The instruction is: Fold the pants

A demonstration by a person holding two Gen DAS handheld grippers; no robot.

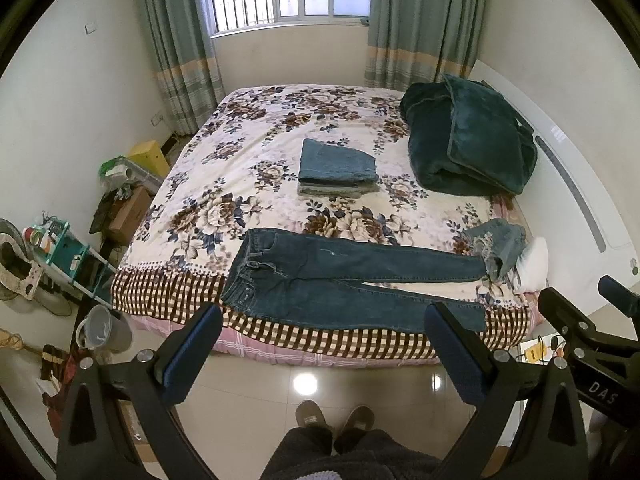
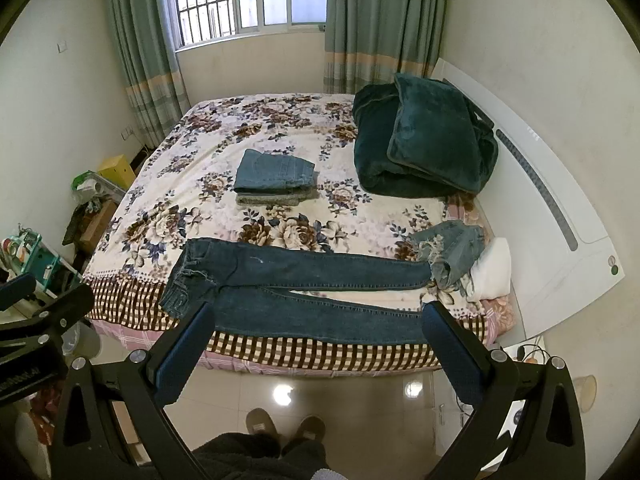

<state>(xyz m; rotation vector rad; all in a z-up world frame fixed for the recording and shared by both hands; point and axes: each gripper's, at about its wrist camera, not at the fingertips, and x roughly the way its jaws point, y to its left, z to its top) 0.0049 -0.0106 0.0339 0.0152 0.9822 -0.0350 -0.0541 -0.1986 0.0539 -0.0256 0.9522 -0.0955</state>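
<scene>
Your left gripper (image 1: 322,324) and right gripper (image 2: 318,322) both hang over the tiled floor short of the bed (image 1: 248,152), jaws spread wide and holding nothing. The jeans (image 1: 340,280) lie ahead of them along the near edge of the bed, well apart from both. They are dark blue, spread flat, waistband to your left, legs running right and slightly parted. Farther back sits a stack of folded jeans (image 1: 338,168); a crumpled lighter pair (image 2: 452,248) touches the upper leg's hem.
</scene>
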